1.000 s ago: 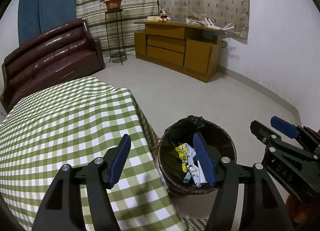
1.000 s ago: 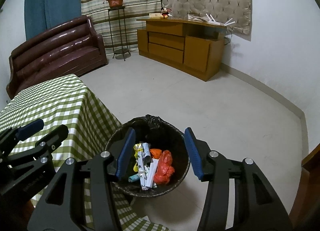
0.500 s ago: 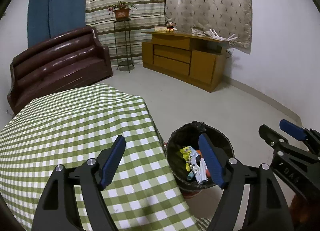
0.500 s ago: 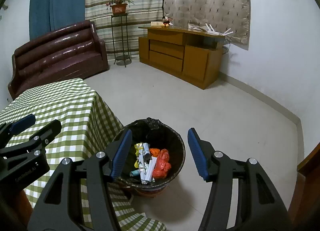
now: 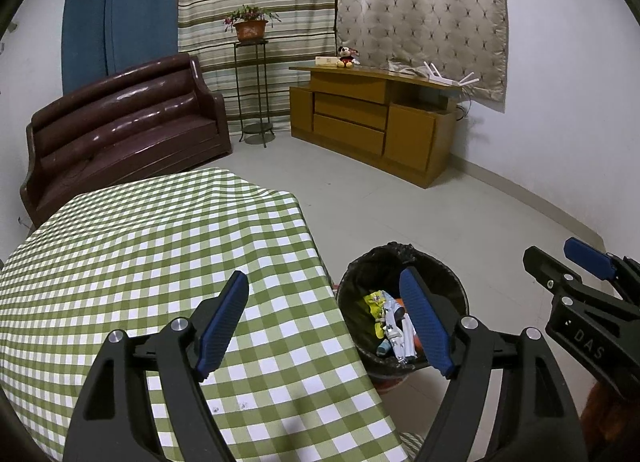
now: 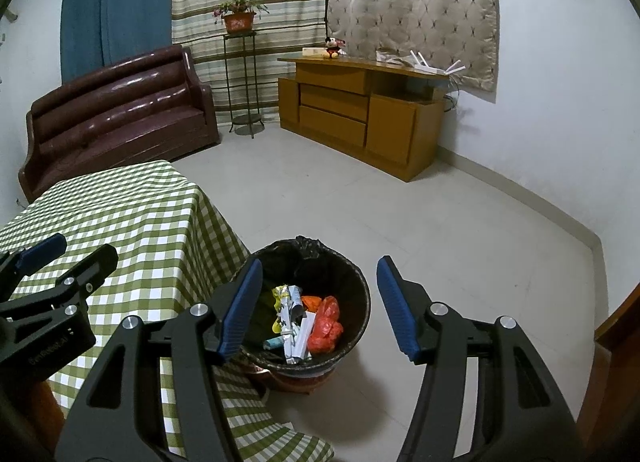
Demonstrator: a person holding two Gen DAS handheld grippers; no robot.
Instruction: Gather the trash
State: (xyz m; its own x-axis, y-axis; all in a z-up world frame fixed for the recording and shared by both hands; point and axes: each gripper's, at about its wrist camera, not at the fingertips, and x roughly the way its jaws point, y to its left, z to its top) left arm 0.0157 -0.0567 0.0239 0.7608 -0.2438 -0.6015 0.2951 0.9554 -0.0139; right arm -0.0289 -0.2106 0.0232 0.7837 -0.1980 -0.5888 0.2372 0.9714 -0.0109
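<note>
The round black-lined trash bin (image 6: 308,310), holding crumpled wrappers (image 6: 312,322), is sitting lower centre, framed between the right hand-held gripper (image 6: 318,304) fingers; both that and the left hand-held gripper (image 5: 326,322) are gaping wide, holding nothing.

Matt checked cloth (image 5: 160,262) over the table; glossy leather-look sofa (image 5: 120,122) at upper left; wooden cabinet (image 5: 372,122) (satin finish); crinkled black plastic bin liner (image 6: 344,282); smooth pale floor tiles (image 6: 440,242).

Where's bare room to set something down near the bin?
The green checked tablecloth shows bare from the left tongs back toward the sofa. The floor between bin and cabinet is open. Inside the bin it's crowded with wrappers.
</note>
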